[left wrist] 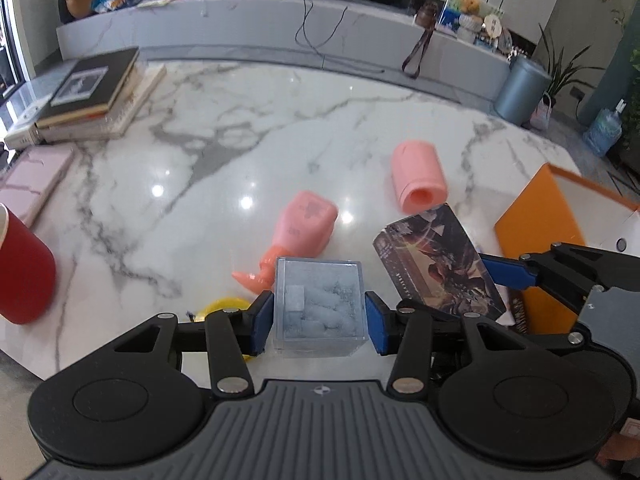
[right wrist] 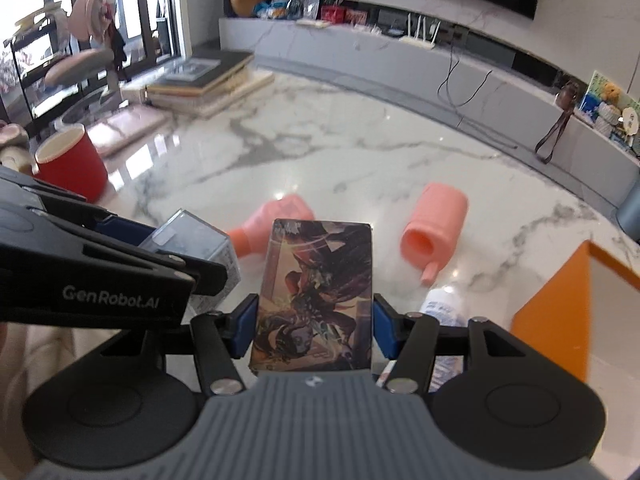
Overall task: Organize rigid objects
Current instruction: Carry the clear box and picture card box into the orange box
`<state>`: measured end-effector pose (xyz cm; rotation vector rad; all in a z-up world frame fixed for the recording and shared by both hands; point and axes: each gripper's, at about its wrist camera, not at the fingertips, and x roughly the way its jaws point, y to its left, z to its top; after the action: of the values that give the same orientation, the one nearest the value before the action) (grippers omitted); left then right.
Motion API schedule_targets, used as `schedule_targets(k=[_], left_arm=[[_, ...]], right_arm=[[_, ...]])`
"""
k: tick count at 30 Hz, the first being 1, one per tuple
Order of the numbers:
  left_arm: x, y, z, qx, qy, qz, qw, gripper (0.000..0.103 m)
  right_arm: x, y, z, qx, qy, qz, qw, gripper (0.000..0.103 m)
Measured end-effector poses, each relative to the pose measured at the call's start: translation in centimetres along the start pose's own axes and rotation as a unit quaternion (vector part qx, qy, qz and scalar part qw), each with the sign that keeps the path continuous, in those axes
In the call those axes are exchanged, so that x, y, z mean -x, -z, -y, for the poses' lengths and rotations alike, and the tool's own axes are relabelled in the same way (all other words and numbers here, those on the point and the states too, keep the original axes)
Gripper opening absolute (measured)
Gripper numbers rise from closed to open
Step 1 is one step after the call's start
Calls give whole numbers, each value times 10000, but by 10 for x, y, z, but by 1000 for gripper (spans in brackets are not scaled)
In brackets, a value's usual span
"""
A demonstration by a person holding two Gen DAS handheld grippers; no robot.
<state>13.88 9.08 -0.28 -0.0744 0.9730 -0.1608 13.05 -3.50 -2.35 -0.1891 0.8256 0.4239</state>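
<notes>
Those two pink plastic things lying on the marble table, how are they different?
The pink bottle tapers from a boxy body to a narrow neck, while the pink mug is a plain round cylinder with an open mouth. The bottle lies nearer the grippers, the mug further right. The mug shows a short handle; the bottle shows none. Both lie tipped on their sides.

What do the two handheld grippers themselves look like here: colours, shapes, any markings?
Both match: the left gripper and the right gripper have black linkage arms with silver pivot pins, round black discs on either side, a ribbed grey centre plate with a small emblem, and blue pads on the fingers. The left gripper's side reads "GenRobot.AI" in white. No cables or sleeves show.
</notes>
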Motion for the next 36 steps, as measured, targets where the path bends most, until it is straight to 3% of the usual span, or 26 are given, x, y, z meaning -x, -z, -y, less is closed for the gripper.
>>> schedule_targets(k=[13, 22, 31, 36], left_arm=[[40, -16, 48, -329, 333, 451, 9979, 55], [48, -22, 102, -785, 633, 620, 9930, 55], [36, -23, 175, -1456, 1008, 539, 9827, 55], [25, -21, 219, -1915, 1216, 416, 9730, 55]], right_arm=[[72, -5, 31, -198, 241, 606, 9977, 58], [117, 17, 79, -442, 653, 791, 9937, 58], [144, 50, 143, -861, 1189, 705, 9867, 58], [146, 71, 175, -1190, 1353, 572, 9820, 58]])
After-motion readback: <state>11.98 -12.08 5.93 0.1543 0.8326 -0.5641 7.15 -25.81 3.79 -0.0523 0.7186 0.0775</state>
